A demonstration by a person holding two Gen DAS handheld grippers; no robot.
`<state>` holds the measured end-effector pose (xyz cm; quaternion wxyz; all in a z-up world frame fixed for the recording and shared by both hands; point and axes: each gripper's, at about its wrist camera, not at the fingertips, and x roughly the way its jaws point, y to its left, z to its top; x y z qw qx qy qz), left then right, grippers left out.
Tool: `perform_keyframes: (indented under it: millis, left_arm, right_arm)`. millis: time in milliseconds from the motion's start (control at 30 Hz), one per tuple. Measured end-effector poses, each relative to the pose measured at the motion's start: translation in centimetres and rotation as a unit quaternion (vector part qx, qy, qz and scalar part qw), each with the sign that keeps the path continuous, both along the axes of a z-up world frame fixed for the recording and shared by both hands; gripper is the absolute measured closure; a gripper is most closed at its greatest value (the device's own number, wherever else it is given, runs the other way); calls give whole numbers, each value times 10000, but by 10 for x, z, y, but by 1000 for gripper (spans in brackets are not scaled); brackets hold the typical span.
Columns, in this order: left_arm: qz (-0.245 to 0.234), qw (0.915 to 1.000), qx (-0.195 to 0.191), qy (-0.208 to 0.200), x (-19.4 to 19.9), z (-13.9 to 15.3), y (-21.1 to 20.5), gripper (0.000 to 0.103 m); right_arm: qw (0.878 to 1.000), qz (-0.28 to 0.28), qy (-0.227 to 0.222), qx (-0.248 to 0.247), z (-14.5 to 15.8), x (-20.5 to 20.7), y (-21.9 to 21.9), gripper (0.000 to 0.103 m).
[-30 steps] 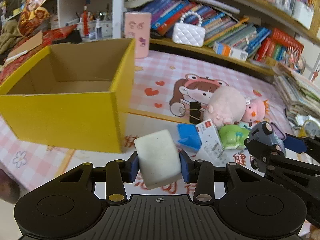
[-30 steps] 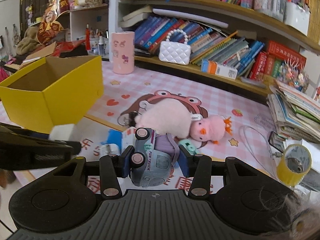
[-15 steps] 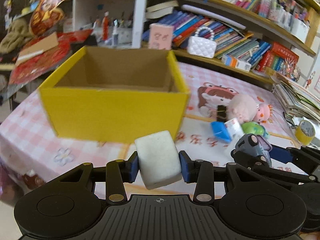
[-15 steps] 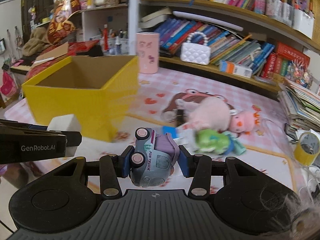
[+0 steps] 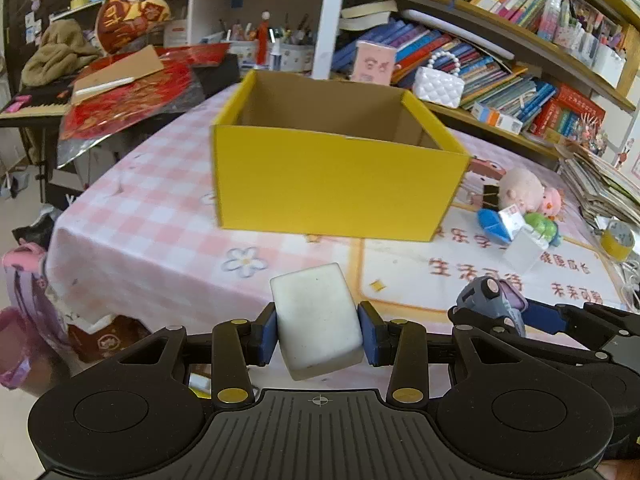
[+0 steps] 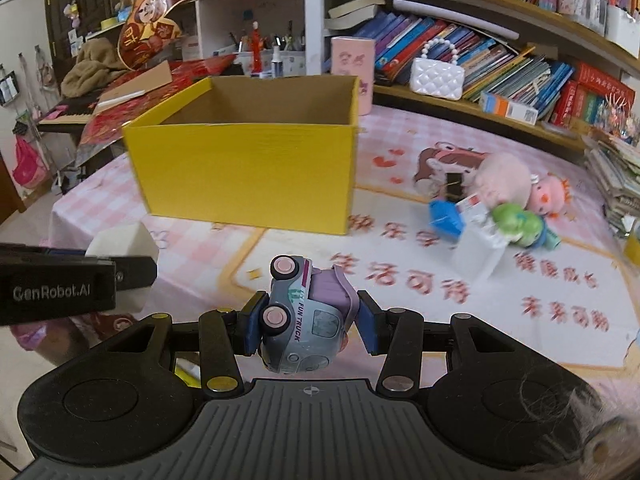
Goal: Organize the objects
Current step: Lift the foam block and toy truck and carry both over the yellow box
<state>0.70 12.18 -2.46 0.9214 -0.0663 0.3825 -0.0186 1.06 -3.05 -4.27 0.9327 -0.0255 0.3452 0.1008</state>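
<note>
Over the pink checked tablecloth (image 5: 160,216), left gripper (image 5: 319,330) clamps an upright white block (image 5: 316,320); right gripper (image 6: 307,322) pinches a toy truck (image 6: 304,320) on its side, nose toward the camera.

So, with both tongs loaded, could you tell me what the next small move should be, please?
Probably carry the left tongs forward and up over the yellow box rim. They grip the white block short of the box, whose open top faces up; the right tongs hold the toy truck alongside.

Box (image 5: 336,184) left of toys (image 5: 520,208)
</note>
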Motion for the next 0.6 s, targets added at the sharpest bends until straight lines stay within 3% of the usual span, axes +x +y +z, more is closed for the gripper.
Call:
perform_keyframes:
  millis: [333, 600]
  left_arm:
    - [-42, 9997, 84, -236, -12, 10, 34, 63]
    - [-223, 9996, 6, -148, -7, 4, 42, 63]
  right_arm:
    - [9998, 111, -130, -47, 5, -9, 43, 60]
    - [10000, -33, -16, -73, 2, -5, 53, 59]
